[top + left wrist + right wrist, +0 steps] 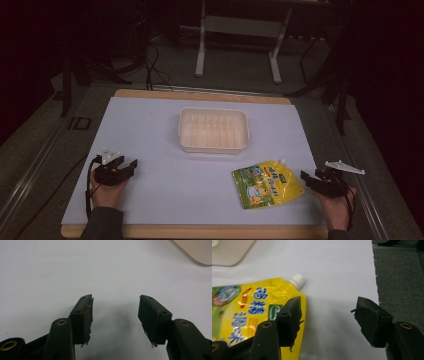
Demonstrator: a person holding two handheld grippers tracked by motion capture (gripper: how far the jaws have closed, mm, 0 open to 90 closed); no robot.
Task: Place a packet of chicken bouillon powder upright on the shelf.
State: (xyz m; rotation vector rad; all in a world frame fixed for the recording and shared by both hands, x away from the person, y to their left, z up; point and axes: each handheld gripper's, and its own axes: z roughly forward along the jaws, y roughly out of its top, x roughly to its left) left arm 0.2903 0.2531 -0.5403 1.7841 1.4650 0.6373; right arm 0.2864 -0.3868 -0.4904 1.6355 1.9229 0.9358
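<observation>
Beside yellow pouch (249, 312), right tongs (327, 315) wide, empty; white cap (297, 280) visible; left tongs (115, 315) wide, empty.

Pouch (267, 183) yellow, with green patches, blue lettering, a red streak and a cartoon duck print; its cap (297, 280) white. Tub (213, 130) cream-white, translucent, ribbed inside. Table (150, 130) covered in plain pale white-lavender, with a tan wood rim. Left tongs (126, 165) black, brass rivets. Right tongs (308, 177) black, light grey plate on top. Floor dark grey.
</observation>
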